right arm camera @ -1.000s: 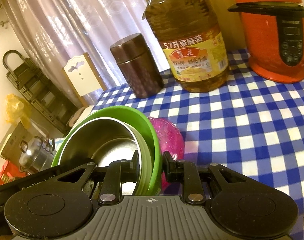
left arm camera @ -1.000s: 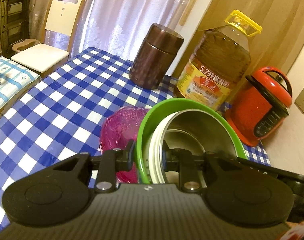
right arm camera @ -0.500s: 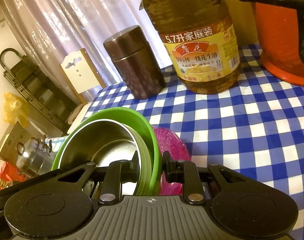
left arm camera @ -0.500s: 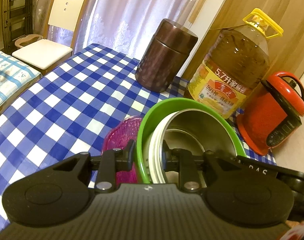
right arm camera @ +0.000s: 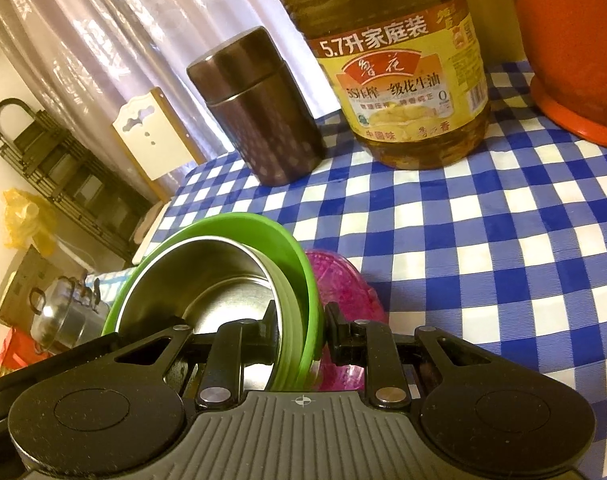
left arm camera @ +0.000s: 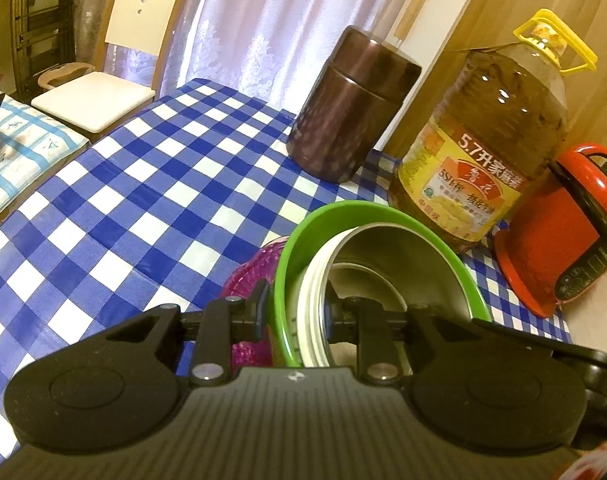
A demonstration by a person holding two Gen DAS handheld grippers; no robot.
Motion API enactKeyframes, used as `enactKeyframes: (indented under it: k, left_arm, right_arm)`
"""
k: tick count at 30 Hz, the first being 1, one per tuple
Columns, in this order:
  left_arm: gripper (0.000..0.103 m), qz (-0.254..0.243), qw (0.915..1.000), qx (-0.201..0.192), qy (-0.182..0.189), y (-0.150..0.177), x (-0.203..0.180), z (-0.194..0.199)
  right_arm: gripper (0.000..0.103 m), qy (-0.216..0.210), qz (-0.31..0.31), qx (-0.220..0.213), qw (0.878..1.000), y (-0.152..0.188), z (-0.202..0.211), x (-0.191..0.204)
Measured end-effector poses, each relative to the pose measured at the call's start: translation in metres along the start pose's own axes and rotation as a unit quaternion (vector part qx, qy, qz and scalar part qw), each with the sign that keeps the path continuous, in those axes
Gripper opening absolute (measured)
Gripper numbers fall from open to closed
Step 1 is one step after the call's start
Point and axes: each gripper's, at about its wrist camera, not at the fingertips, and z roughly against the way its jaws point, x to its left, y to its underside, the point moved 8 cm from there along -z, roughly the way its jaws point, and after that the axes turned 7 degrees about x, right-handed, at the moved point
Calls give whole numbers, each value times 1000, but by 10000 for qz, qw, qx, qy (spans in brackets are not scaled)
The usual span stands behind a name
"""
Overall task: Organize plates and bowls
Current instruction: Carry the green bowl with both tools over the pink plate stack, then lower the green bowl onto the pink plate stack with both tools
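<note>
Clamped narrowly on opposite sides of a nested bowl stack: left gripper (left arm camera: 293,314) and right gripper (right arm camera: 301,330), each pinching the green bowl (left arm camera: 345,216) rim with the steel bowl (right arm camera: 207,280) inside. Both angled downward, holding the stack tilted above the checked tablecloth (left arm camera: 143,184), pink bowl (right arm camera: 339,284) just behind the stack and half hidden. Farther back, brown canister (left arm camera: 351,108), oil bottle (left arm camera: 487,144), red cooker (left arm camera: 563,224) cut off.
</note>
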Motion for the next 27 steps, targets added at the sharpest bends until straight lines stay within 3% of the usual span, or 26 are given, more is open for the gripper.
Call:
enactKeyframes:
  k: [27]
  left_arm:
    - [22,28,10000,58,-51,3,5,-24]
  right_arm:
    - [23,93,-90,118,9998,3,-23,-9]
